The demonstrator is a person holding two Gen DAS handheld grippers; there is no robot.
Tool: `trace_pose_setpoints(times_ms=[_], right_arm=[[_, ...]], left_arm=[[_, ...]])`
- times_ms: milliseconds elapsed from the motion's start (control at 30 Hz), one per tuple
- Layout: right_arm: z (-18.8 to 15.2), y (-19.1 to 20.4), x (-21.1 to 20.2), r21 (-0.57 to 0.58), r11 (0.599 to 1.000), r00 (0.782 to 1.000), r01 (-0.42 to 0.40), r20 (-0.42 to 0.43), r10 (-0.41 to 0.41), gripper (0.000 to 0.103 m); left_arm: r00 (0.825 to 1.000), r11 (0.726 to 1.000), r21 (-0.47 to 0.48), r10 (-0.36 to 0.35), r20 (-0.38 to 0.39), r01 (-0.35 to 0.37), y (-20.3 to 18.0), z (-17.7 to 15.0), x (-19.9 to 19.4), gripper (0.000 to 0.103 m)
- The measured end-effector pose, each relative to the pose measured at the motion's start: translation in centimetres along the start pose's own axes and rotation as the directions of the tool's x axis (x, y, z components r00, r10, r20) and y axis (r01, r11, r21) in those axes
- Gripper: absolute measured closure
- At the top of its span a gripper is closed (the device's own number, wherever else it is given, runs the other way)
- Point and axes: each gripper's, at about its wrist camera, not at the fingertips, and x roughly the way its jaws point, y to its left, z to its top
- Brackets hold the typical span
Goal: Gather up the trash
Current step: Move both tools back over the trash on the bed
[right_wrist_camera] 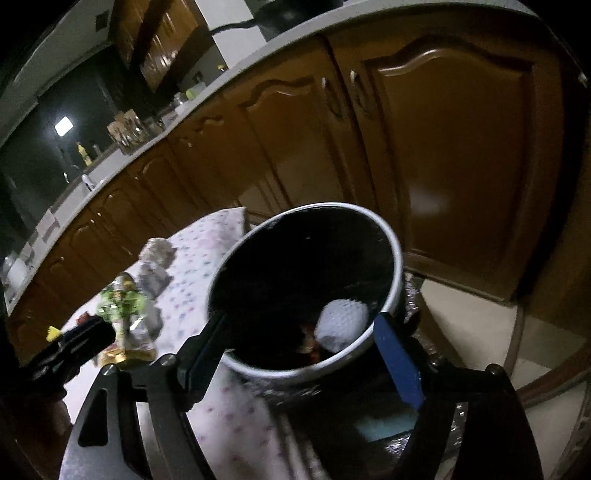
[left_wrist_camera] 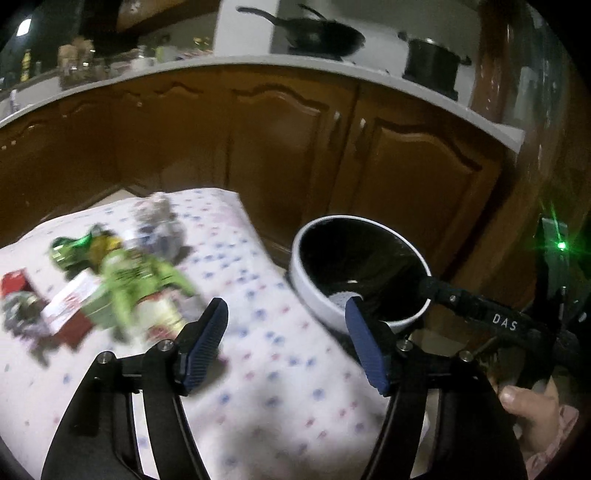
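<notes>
A white-rimmed bin with a black liner stands just past the right edge of the cloth-covered table. A crumpled white paper ball lies inside the bin. Trash sits in a heap on the table's left: green wrappers, red and white boxes and grey crumpled paper. My left gripper hangs open over the cloth, between the heap and the bin, with nothing in it. My right gripper is open above the bin's near rim, also empty. The green wrappers show in the right wrist view too.
Brown cabinet doors under a pale countertop run close behind the table. A black pan and pot stand on the counter. A hand holds the right gripper's body. Pale floor tiles lie right of the bin.
</notes>
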Motion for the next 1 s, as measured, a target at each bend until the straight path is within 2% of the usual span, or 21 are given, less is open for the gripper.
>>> trace_pose_setpoints(times_ms=[133,300,633,800,933,1000], right_arm=[[-1.5,2.4,-0.4,-0.02,0.999,1.0,-0.03,-0.004,0.03,0.017],[-3.7,5.7,-0.3,-0.06,0.995,0.997,-0.077,-0.035,0.075,0.017],[-6.4,11.8,0.4,-0.144,0.978,0.987,-0.15,-0.082,0.139,0.017],[-6.8,14.9,1.2,-0.199,0.961,0.979,-0.194,-0.105,0.176,0.017],[-7.0,17.7,2.3,-0.259,0.942,0.975,-0.212,-0.118,0.187,0.017],[-7.1,19.0,3.0,-0.295,0.933,0.977,-0.206,-0.119,0.178,0.017]], left_arm=[[0.999,0.999,-0.034,0.04,0.015,-0.039,2.3,-1.5,-2.2,0.035],[0.996,0.992,-0.082,0.093,0.009,-0.092,5.7,-3.4,-3.9,0.034],[0.986,0.964,-0.207,0.168,-0.017,-0.167,11.6,-6.1,-6.0,0.034],[0.979,0.95,-0.237,0.204,-0.026,-0.204,14.0,-6.8,-6.8,0.034],[0.967,0.932,-0.26,0.252,-0.036,-0.253,16.2,-6.9,-7.1,0.034],[0.95,0.909,-0.279,0.305,-0.061,-0.31,17.7,-6.9,-6.9,0.034]])
